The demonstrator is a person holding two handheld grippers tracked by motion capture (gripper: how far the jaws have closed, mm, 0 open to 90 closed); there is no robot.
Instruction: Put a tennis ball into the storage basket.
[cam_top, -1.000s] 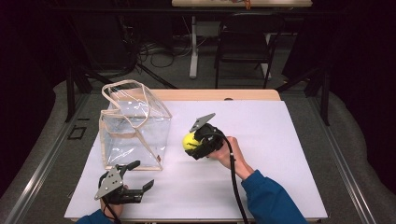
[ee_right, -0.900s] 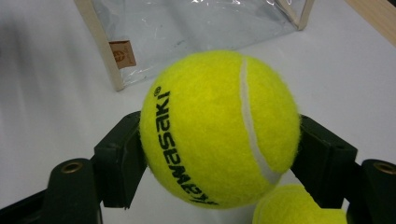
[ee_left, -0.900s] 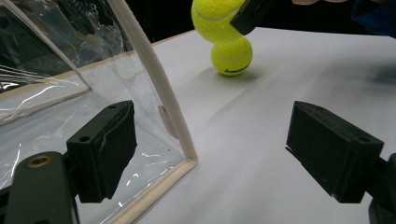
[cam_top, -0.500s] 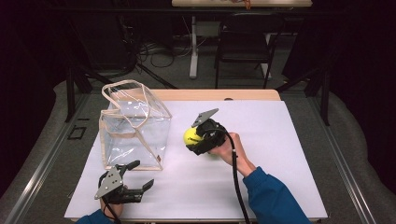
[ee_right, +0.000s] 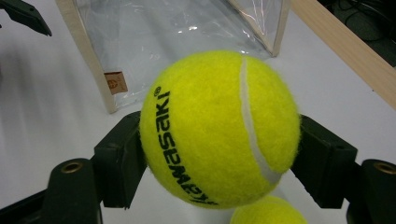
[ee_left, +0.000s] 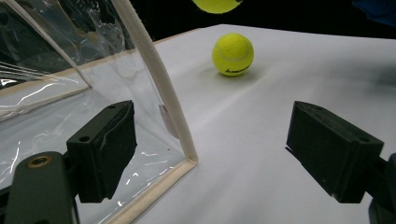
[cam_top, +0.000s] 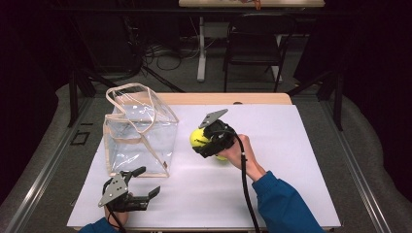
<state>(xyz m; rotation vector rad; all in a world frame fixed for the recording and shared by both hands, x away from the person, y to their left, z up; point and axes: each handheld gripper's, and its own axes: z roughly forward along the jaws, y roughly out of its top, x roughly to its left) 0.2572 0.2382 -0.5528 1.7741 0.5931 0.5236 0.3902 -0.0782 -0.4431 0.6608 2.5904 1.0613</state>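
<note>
My right gripper [cam_top: 200,141] is shut on a yellow tennis ball [cam_top: 197,137] and holds it above the white table top, just right of a clear plastic bag [cam_top: 138,131] with cream trim. In the right gripper view the ball [ee_right: 219,128] sits pressed between both black pads [ee_right: 119,163]. A second tennis ball [cam_top: 222,158] lies on the table under that hand, and is also visible as the ball [ee_left: 232,54] in the left gripper view. My left gripper [cam_top: 148,180] rests near the front edge with its jaws wide open and empty, at the bag's front corner [ee_left: 187,158].
The white sheet [cam_top: 291,160] covers a wooden table whose far edge [cam_top: 228,98] shows behind it. The bag stands upright with its handles up. A chair [cam_top: 255,43] and cables are on the floor beyond the table.
My right gripper has lifted the held ball slightly. The left gripper and the bag have not moved.
</note>
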